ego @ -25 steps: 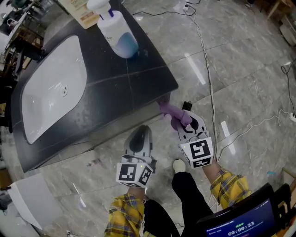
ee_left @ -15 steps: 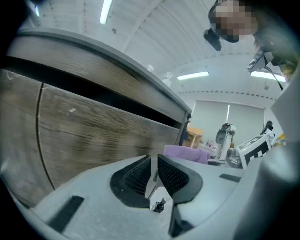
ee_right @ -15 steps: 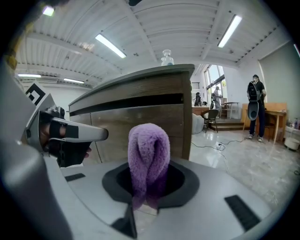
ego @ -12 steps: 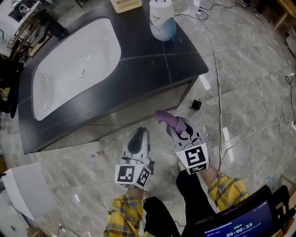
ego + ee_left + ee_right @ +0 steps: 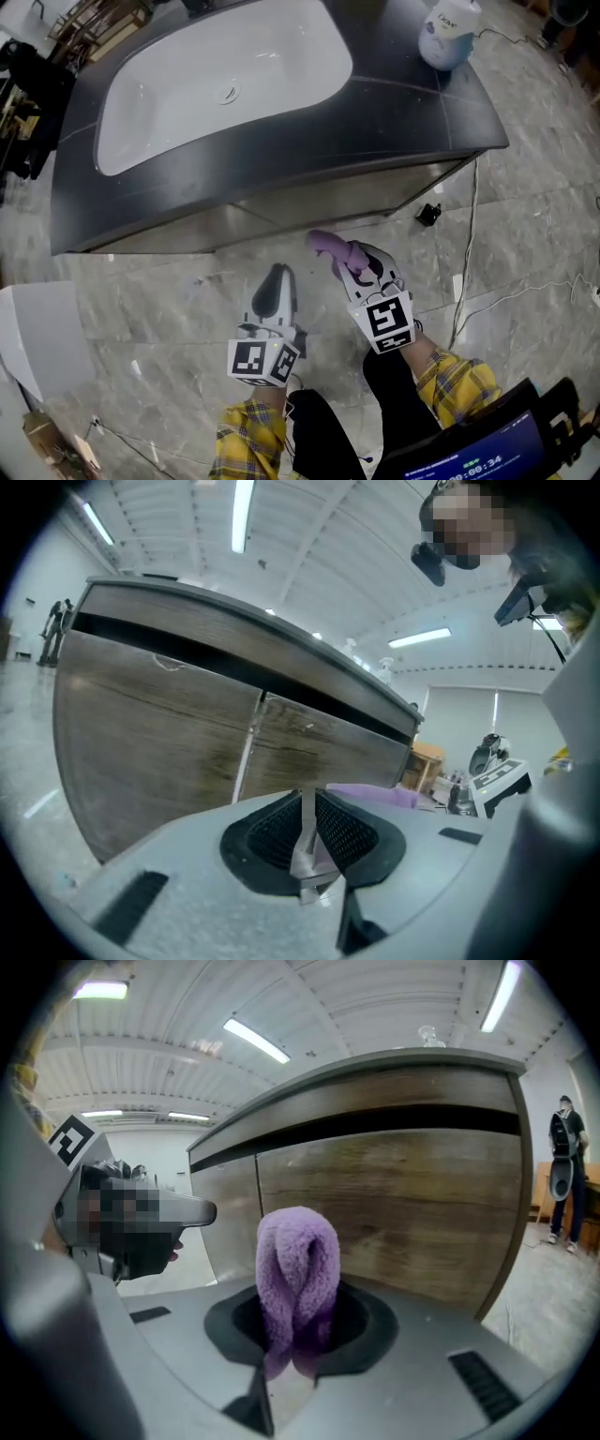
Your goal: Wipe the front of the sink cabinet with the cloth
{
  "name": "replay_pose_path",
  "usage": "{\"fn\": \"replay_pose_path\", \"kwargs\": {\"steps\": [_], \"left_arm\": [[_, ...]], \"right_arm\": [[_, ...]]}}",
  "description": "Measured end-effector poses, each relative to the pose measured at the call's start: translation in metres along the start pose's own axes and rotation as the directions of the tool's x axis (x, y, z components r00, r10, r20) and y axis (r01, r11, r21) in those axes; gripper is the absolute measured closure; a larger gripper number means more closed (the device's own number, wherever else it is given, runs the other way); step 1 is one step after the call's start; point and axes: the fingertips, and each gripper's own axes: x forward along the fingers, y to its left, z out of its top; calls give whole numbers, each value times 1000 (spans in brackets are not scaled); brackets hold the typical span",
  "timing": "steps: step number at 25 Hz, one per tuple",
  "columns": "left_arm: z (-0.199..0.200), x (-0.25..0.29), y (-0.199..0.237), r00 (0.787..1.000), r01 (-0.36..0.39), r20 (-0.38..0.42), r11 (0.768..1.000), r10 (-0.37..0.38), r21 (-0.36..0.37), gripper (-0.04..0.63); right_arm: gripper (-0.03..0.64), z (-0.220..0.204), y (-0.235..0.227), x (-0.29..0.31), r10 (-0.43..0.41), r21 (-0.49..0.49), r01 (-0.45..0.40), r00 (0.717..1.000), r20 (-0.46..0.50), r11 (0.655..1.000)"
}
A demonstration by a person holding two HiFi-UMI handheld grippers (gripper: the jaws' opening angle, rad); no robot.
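Head view | right gripper [image 5: 354, 262] clenched on cloth [image 5: 326, 244], shifted from the right corner toward mid cabinet front [image 5: 281, 204], apart from it | left gripper [image 5: 275, 284] closed, empty | next wiping pass likely pending

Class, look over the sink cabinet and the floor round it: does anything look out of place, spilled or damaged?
A small black object lies loose on the floor by the right corner of the cabinet, and a thin cable trails over the floor beside it; both look stray. No spill or damage shows.
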Motion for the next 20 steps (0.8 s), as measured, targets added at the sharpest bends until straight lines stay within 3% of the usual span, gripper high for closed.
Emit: {"fn": "replay_pose_path", "kwargs": {"steps": [11, 20], "left_arm": [[-29, -32, 68, 992, -127, 12, 991, 127, -30, 557], [-55, -24, 89, 990, -143, 9, 989, 143, -34, 555]], "right_arm": [[549, -28, 52, 66, 114, -42, -115, 993, -33, 992], [549, -45, 54, 115, 99, -67, -100, 995, -20, 993]]}}
